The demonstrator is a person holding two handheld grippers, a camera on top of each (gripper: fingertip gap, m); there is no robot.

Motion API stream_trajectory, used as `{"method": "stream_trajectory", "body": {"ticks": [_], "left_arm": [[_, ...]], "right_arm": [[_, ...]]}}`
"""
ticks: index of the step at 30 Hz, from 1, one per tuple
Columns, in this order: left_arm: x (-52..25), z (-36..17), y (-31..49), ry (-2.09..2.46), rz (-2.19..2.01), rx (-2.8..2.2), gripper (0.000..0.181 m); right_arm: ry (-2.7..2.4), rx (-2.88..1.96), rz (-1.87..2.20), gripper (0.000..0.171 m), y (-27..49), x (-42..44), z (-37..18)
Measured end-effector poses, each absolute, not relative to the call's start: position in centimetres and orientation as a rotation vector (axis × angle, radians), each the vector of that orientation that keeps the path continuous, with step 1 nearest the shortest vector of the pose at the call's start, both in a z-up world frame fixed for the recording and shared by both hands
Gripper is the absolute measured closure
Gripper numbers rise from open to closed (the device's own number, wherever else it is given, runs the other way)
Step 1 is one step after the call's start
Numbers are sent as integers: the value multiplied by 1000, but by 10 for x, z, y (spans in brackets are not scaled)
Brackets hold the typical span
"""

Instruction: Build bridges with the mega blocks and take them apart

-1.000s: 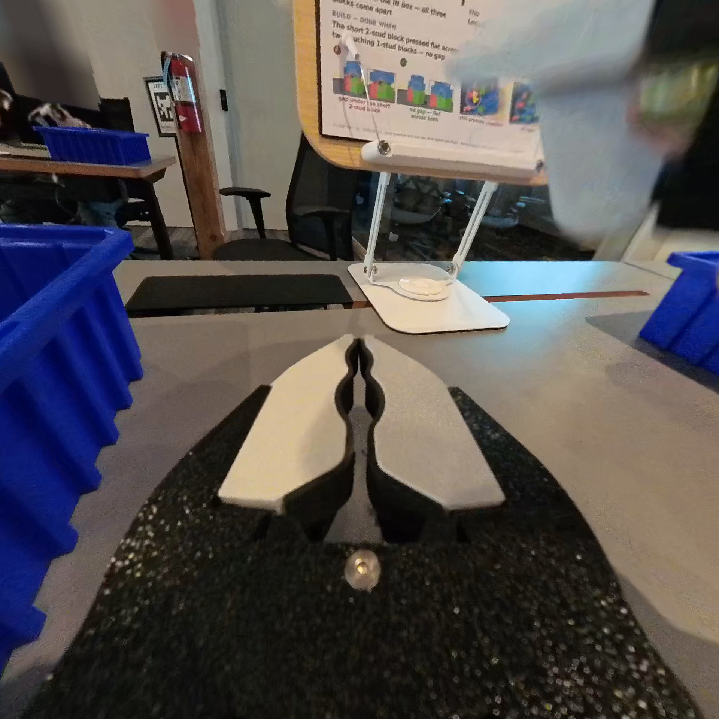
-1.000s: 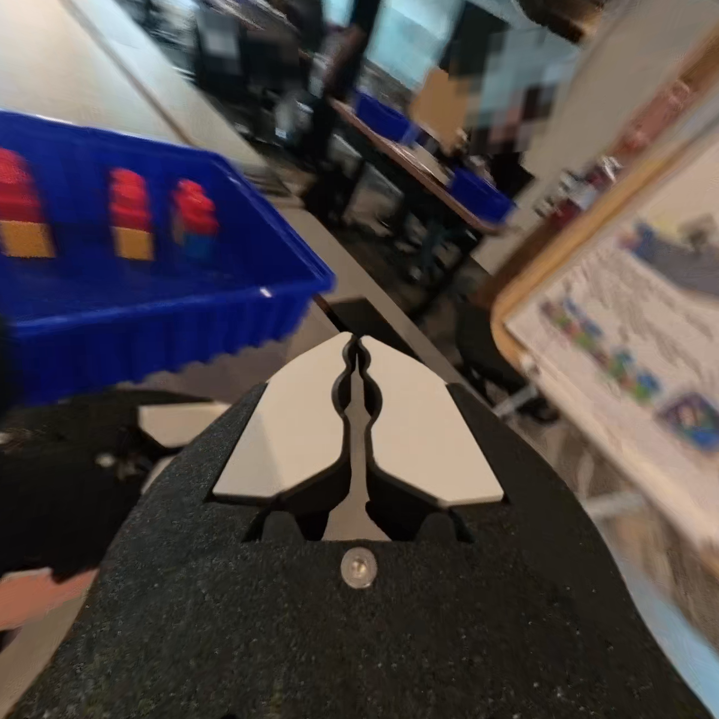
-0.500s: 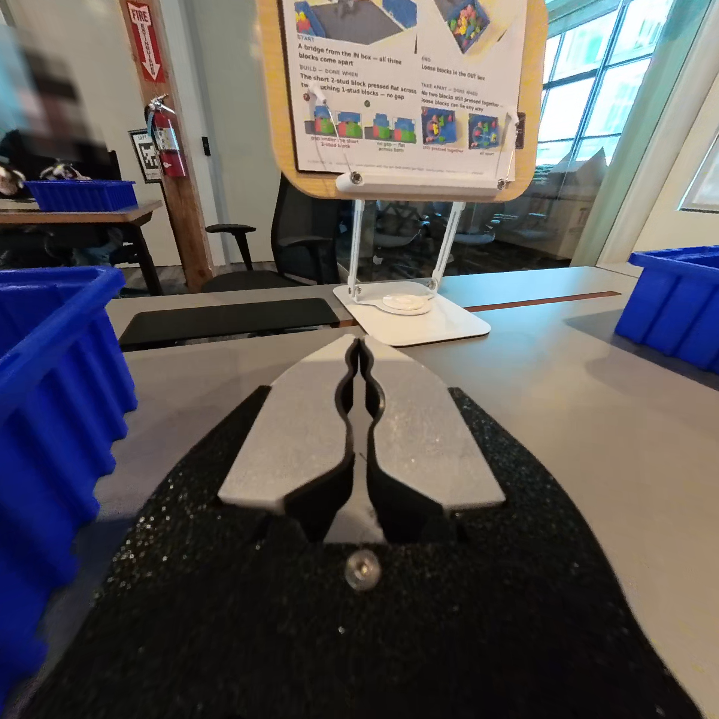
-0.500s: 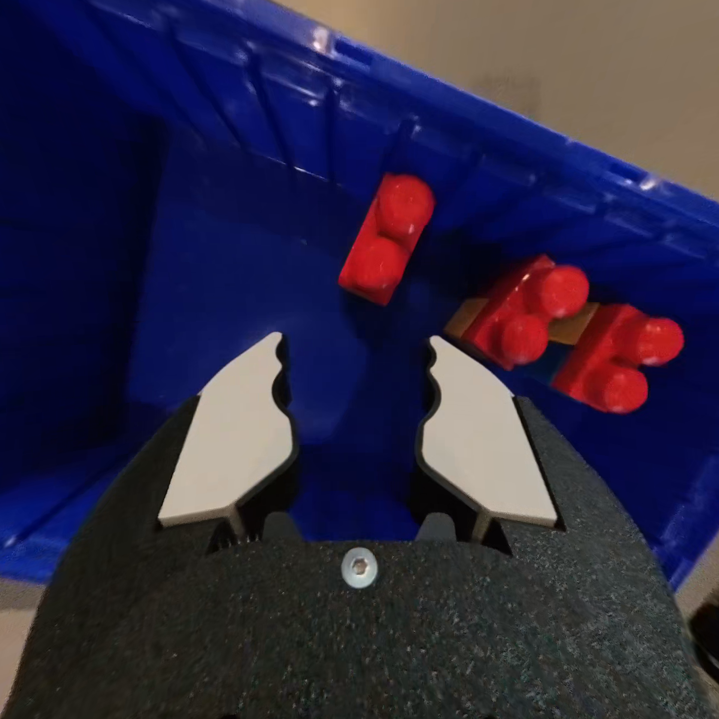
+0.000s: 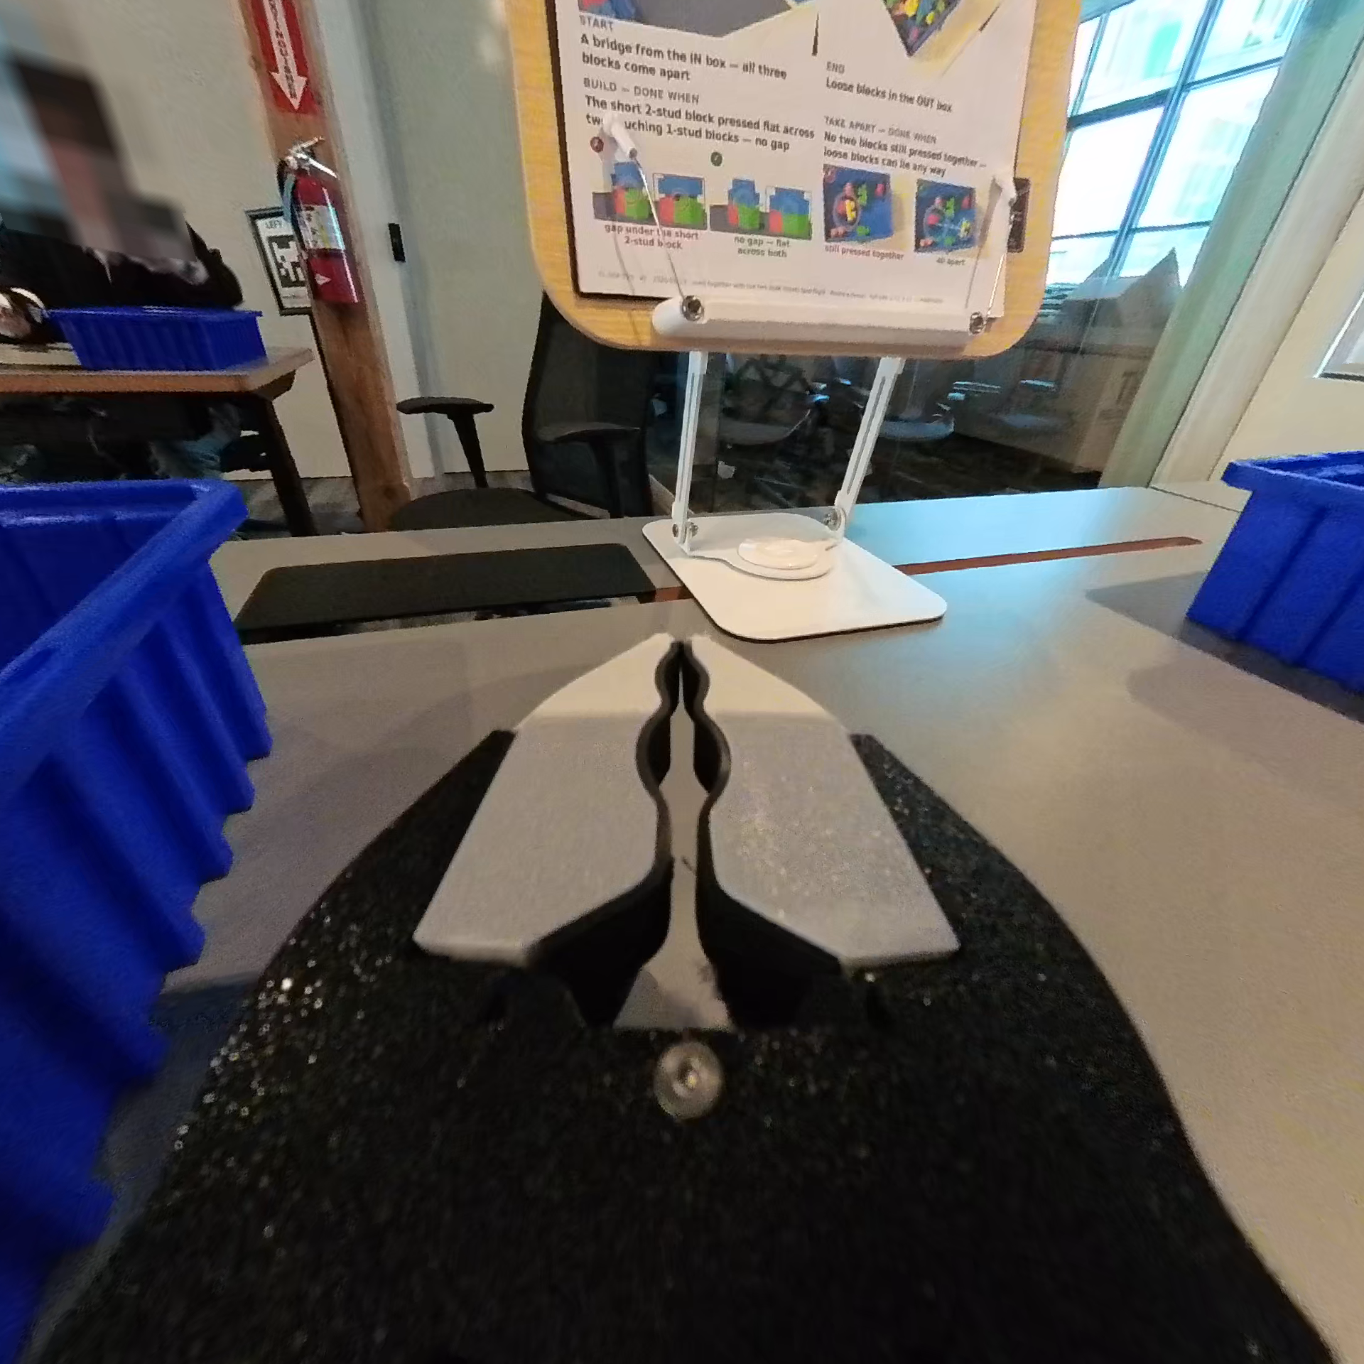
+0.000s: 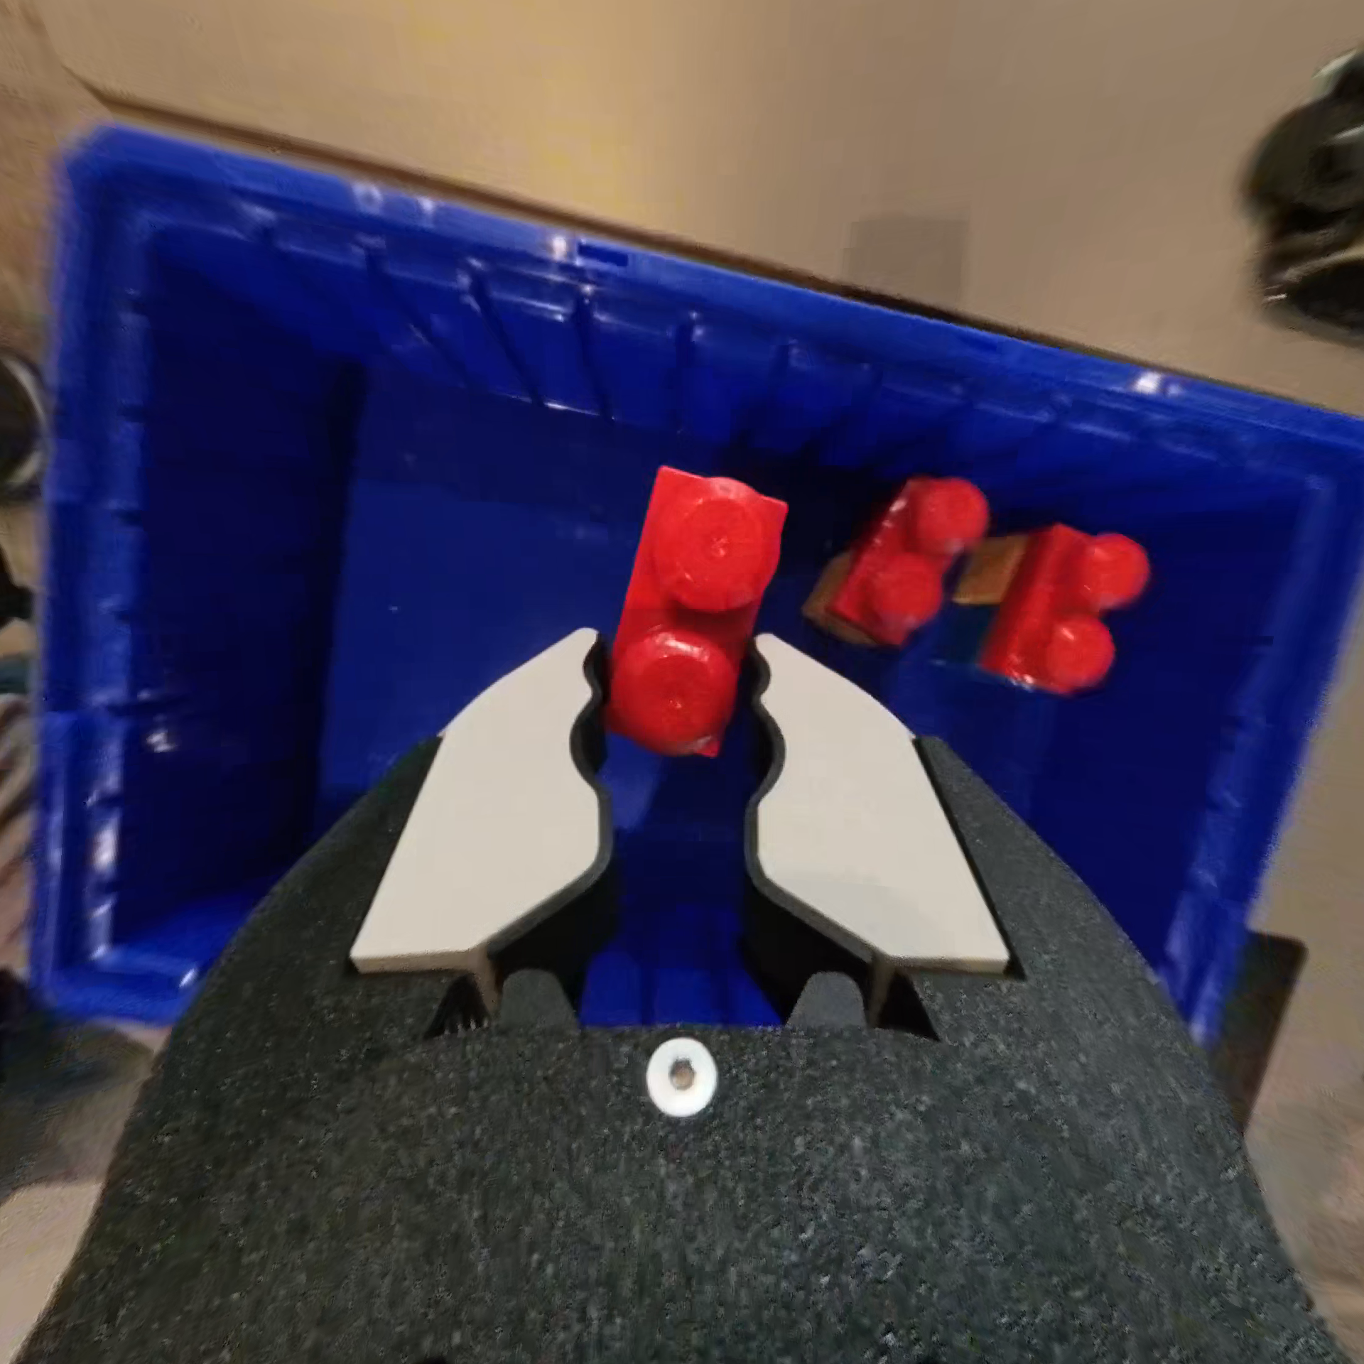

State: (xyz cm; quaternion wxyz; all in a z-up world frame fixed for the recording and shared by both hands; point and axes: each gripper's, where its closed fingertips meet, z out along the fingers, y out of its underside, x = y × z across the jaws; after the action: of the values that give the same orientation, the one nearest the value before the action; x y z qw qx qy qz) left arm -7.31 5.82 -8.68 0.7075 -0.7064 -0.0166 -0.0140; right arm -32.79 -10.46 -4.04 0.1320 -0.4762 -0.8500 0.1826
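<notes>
In the right wrist view I look down into a blue bin (image 6: 221,590). My right gripper (image 6: 675,653) is shut on the near end of a red two-stud block (image 6: 694,590), which looks raised toward the camera; whatever is under it is hidden. Two more bridges stand at the bin's right: a red two-stud block (image 6: 900,568) on a yellow piece and another red two-stud block (image 6: 1055,612) over yellow and blue pieces. My left gripper (image 5: 679,653) is shut and empty, low over the grey table (image 5: 1033,775).
In the left wrist view a blue bin (image 5: 111,738) stands close on the left and another blue bin (image 5: 1299,561) at the far right. A white stand (image 5: 797,583) with an instruction board is straight ahead, beside a black mat (image 5: 443,583). The left gripper's tips are roughly 30 cm from the right gripper's.
My right gripper has closed from open onto the red two-stud block and drawn it up from the bin floor. My left gripper has stayed shut and nearly still.
</notes>
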Motion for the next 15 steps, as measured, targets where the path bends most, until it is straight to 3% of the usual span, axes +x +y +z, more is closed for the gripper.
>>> {"method": "stream_trajectory", "body": {"ticks": [5,8,15], "left_arm": [[-70,-87,58,-9,-36,-1574,181],[-67,-89,58,12,-37,-1586,181],[-57,-101,60,79,-57,-1682,181]], "right_arm": [[-1954,-1299,634,135,-35,-232,58],[-1568,-1338,620,136,16,-142,81],[-1104,-1567,692,137,63,19,-19]]}}
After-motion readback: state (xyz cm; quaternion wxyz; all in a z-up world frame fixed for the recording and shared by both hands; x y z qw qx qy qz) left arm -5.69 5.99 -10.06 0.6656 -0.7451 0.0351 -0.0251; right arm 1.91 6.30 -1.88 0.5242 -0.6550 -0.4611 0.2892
